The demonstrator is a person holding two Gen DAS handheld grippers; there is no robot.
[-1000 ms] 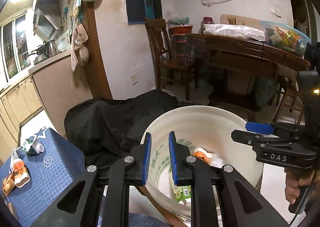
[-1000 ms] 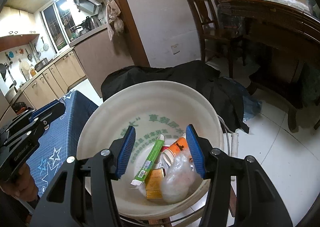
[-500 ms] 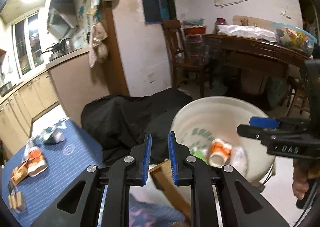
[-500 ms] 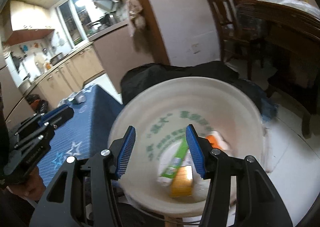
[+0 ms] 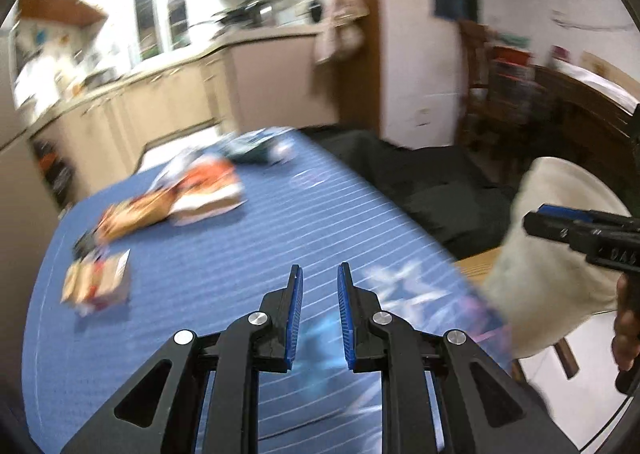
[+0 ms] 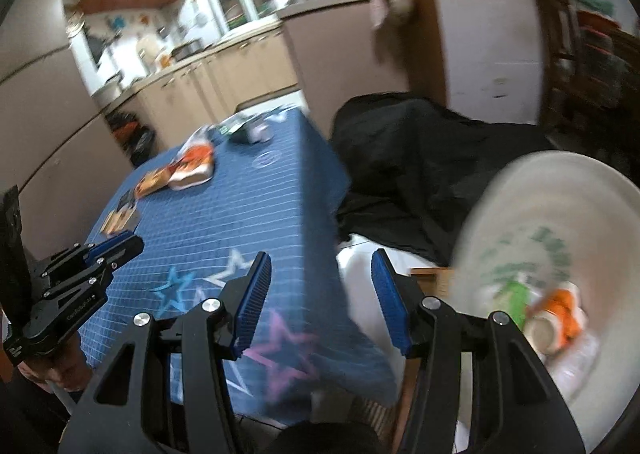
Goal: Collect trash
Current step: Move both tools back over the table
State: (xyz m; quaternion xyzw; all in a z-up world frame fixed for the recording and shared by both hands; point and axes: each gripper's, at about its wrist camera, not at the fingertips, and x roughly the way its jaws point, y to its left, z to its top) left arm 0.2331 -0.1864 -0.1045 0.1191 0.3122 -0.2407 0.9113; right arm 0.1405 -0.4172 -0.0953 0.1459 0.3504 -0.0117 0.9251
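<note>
The table (image 5: 224,254), covered with a blue star-print cloth, fills the near view; both frames are motion-blurred. To its right stands a white bucket (image 6: 560,213) with green lettering inside, set beside a black cover (image 6: 420,157) draped over a low object. The bucket holds collected trash (image 6: 556,314): an orange-and-white cup, a green pack and clear plastic. Uncollected trash remains on the far half of the table: an orange-and-white wrapper (image 5: 208,189), a brown packet (image 5: 132,213) touching it, a small carton (image 5: 96,286) nearer the left edge, and a dark pack (image 5: 256,149) at the far end. The left hand-held gripper (image 5: 319,286) points down over the cloth, jaws nearly closed with a narrow gap, nothing between them. The right hand-held gripper (image 6: 320,294) hangs over the table's right corner, jaws partly spread and empty. Each hand-held gripper appears at the edge of the other's view, gripped by a hand (image 5: 626,330).
</note>
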